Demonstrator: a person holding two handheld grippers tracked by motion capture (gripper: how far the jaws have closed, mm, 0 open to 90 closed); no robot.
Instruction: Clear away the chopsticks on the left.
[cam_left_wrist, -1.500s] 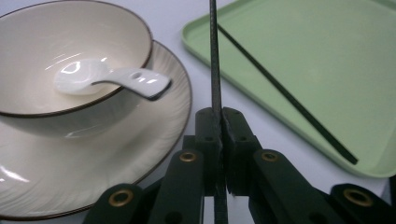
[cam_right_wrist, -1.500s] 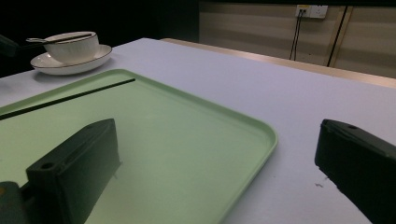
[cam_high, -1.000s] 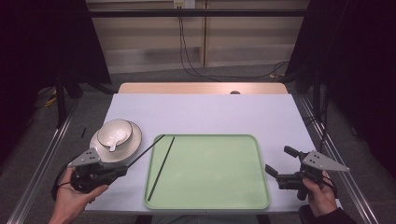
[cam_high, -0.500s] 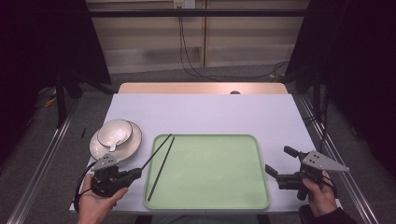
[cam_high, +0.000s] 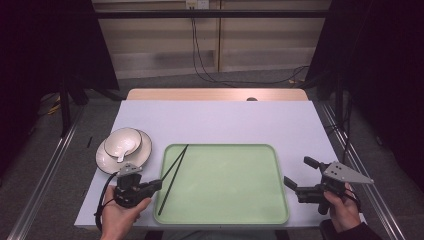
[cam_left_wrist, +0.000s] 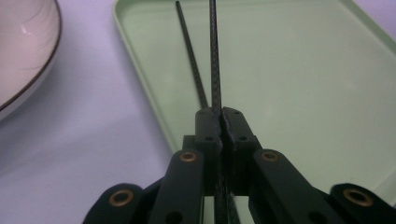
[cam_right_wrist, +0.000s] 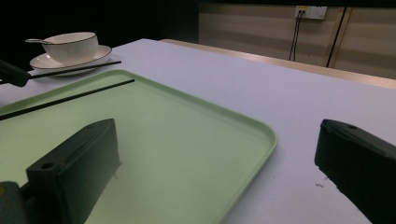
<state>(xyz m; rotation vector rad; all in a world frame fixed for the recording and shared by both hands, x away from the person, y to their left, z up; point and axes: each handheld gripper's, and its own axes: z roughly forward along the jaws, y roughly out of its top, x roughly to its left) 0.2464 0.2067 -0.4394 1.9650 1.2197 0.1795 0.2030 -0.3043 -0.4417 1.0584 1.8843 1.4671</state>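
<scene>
My left gripper is shut on the near end of a thin black chopstick. The stick points away over the left rim of the green tray. A second black chopstick lies flat in the tray just beside it, along the left edge. In the right gripper view the held chopstick hangs above the lying one. My right gripper is open and empty at the tray's right edge, low over the table.
A white bowl with a spoon in it stands on a saucer, left of the tray and just beyond my left hand. The lilac table runs far behind the tray. Dark stands and cables are beyond it.
My left hand has slid to the right along the table's near edge, carrying the held chopstick up to the tray's left rim. The right gripper has stayed where it was.
</scene>
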